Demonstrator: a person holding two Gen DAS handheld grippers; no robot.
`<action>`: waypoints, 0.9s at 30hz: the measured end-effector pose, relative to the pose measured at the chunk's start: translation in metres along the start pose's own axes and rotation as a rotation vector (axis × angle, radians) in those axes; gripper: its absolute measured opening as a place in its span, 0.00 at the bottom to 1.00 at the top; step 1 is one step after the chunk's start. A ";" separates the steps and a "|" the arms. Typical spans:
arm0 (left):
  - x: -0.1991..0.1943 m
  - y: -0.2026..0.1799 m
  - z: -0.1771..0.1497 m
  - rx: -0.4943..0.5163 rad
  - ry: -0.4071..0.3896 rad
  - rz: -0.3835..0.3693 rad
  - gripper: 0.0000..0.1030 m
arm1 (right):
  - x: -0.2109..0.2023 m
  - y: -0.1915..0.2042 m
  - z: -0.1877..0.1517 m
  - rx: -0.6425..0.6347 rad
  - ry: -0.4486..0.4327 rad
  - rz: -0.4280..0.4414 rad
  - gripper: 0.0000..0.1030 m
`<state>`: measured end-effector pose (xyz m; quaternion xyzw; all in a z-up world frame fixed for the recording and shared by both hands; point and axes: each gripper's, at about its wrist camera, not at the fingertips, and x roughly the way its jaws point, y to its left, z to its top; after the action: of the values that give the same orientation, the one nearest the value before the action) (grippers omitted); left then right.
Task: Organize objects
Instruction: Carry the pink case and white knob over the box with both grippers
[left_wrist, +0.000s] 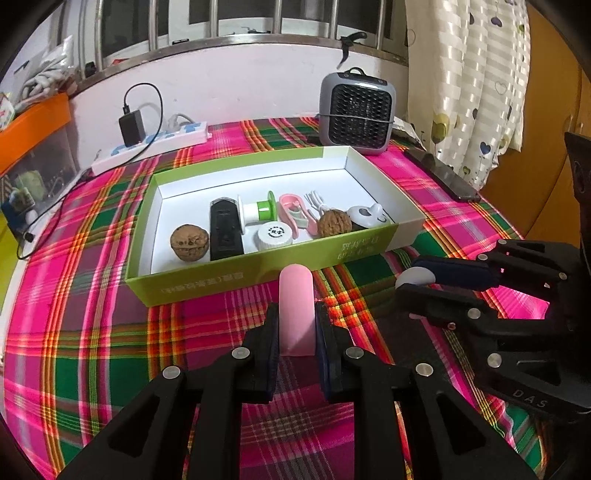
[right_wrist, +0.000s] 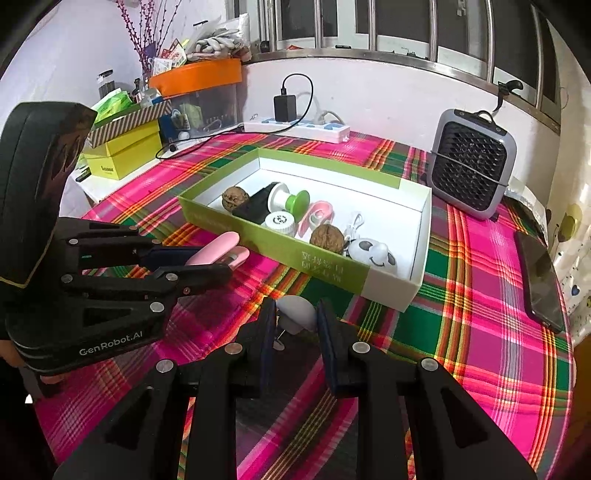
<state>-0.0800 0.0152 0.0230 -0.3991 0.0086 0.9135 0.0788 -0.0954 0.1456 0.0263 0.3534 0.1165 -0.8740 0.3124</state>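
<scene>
My left gripper (left_wrist: 297, 314) is shut on a pink stapler-like thing (left_wrist: 295, 295), which points at the near wall of the green box (left_wrist: 258, 266). The right wrist view shows the same pink thing (right_wrist: 229, 240) in the left gripper (right_wrist: 212, 260), just short of the box (right_wrist: 332, 266). My right gripper (right_wrist: 297, 309) is shut on a small white domed object (right_wrist: 295, 315) over the plaid cloth, near the box's front corner. The left wrist view shows the right gripper (left_wrist: 408, 278) and its white object (left_wrist: 415, 277) at the right. In the box lie two walnuts (left_wrist: 189, 242), a black item, a green-and-white spool, a white cap and a pink clipper.
A grey fan heater (left_wrist: 356, 112) stands behind the box. A dark phone (right_wrist: 541, 280) lies at the cloth's right edge. A power strip with a black charger (left_wrist: 147, 142) sits at the back left. Yellow boxes and an orange-lidded bin (right_wrist: 199, 79) crowd the far left.
</scene>
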 end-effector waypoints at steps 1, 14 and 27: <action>-0.001 0.000 0.000 -0.001 -0.002 -0.001 0.15 | -0.001 0.000 0.001 0.002 -0.003 -0.001 0.23; -0.016 0.012 0.002 -0.037 -0.027 -0.013 0.15 | -0.008 0.008 0.009 -0.002 -0.020 -0.005 0.23; -0.028 0.017 0.008 -0.055 -0.054 -0.015 0.15 | -0.015 0.012 0.023 -0.004 -0.047 -0.021 0.23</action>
<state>-0.0697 -0.0052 0.0482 -0.3765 -0.0215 0.9231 0.0752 -0.0916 0.1338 0.0535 0.3312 0.1144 -0.8850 0.3065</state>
